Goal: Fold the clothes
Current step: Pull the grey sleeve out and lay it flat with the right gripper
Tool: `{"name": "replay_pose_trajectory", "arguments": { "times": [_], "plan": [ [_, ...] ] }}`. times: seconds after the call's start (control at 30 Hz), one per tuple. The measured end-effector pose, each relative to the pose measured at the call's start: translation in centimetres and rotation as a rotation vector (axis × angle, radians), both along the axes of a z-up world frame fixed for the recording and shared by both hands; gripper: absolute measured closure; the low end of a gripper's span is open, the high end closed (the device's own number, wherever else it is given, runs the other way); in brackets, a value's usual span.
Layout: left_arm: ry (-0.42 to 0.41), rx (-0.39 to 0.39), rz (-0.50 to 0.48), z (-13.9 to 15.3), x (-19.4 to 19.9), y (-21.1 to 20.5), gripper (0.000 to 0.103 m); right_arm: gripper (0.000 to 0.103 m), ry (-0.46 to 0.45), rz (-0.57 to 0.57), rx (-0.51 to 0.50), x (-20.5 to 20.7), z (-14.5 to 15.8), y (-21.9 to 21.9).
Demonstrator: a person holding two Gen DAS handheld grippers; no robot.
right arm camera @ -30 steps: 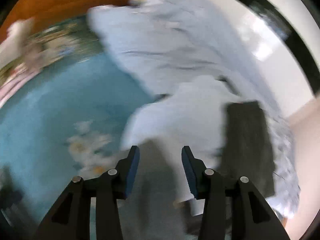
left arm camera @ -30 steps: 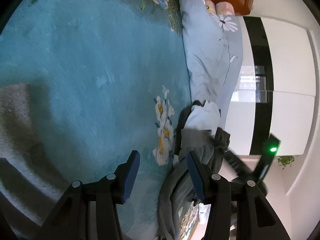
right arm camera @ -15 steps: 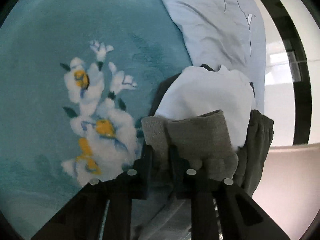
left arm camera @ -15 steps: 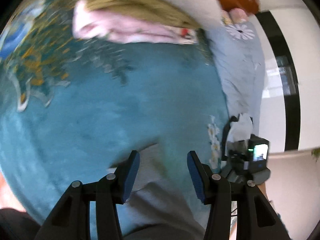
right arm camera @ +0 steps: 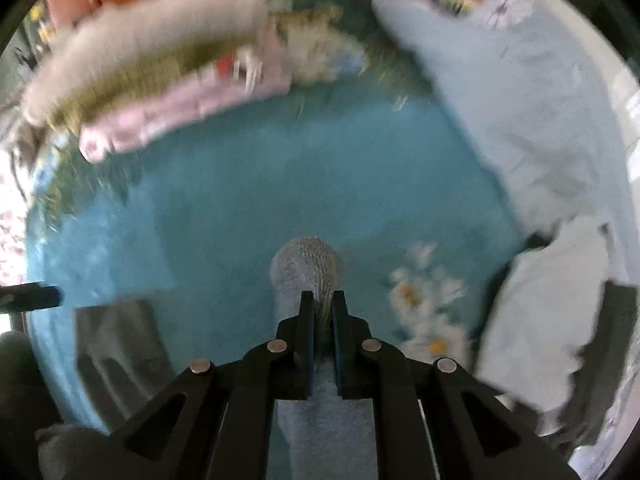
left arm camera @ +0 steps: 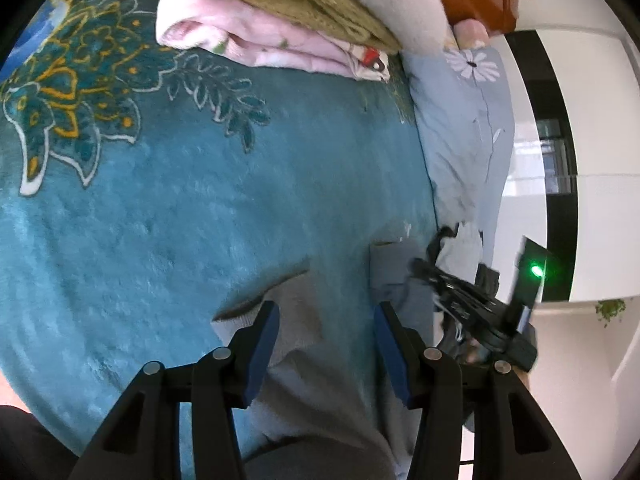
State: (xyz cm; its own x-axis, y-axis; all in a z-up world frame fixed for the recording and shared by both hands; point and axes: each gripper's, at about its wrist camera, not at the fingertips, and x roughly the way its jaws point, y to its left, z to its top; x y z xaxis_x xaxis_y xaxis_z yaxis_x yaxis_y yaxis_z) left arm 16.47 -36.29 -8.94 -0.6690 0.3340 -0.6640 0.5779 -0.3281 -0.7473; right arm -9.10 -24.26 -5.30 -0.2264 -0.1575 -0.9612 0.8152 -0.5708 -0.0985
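Grey garment (right arm camera: 308, 276) pinched by right gripper (right arm camera: 320, 300), seemingly one.

Right wrist view is smeared by motion blur: the folded stack (right arm camera: 160, 92) beyond the teal blanket (right arm camera: 280, 184) is seen only as pink, olive & white bands, no edges resolved. Pale-blue cloth pile (right arm camera: 532, 336) at the blanket's right side is blurred too, its outline not readable. The grey garment (right arm camera: 308, 276) is partly hidden behind the right gripper (right arm camera: 320, 312); its lower part is cut off by the frame bottom. In left wrist view, the garment's near end is covered by the left gripper (left arm camera: 324, 320) & cut off at the frame bottom.
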Motion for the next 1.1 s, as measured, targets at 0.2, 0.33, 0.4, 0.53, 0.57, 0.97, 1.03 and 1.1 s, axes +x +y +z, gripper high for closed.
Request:
{"name": "replay_pose_trajectory", "arguments": {
  "times": [0.2,0.33,0.4,0.53,0.57,0.97,1.03,1.1],
  "plan": [
    [-0.013,-0.032,-0.041,1.4,-1.2,0.7,0.049,0.083,-0.125,0.012,-0.116,1.3,1.4,0.7],
    [-0.025,-0.076,-0.114,3.4,-4.3,2.5,0.049,0.075,-0.094,-0.09,-0.254,0.1,6.6,6.0],
    [-0.043,-0.106,-0.153,4.2,-5.8,3.5,0.049,0.072,-0.072,-0.162,-0.313,-0.3,8.9,10.7],
    [-0.08,-0.126,-0.212,4.8,-8.5,5.7,0.049,0.072,0.009,-0.377,-0.283,-0.5,10.4,25.6],
    [-0.093,-0.126,-0.216,4.7,-9.2,6.1,0.049,0.072,0.014,-0.438,-0.268,-0.5,10.3,28.9],
    [-0.298,-0.126,-0.198,1.7,-18.0,9.8,0.049,0.066,-0.143,-0.873,-0.133,5.6,1.7,53.7],
    [-0.321,-0.137,-0.201,1.3,-18.5,10.1,0.049,0.049,-0.129,-0.83,-0.108,6.4,1.1,53.7],
    [-0.345,-0.148,-0.188,1.0,-18.5,9.9,0.049,0.049,-0.09,-0.799,-0.059,6.6,0.9,53.9]
  ]
}}
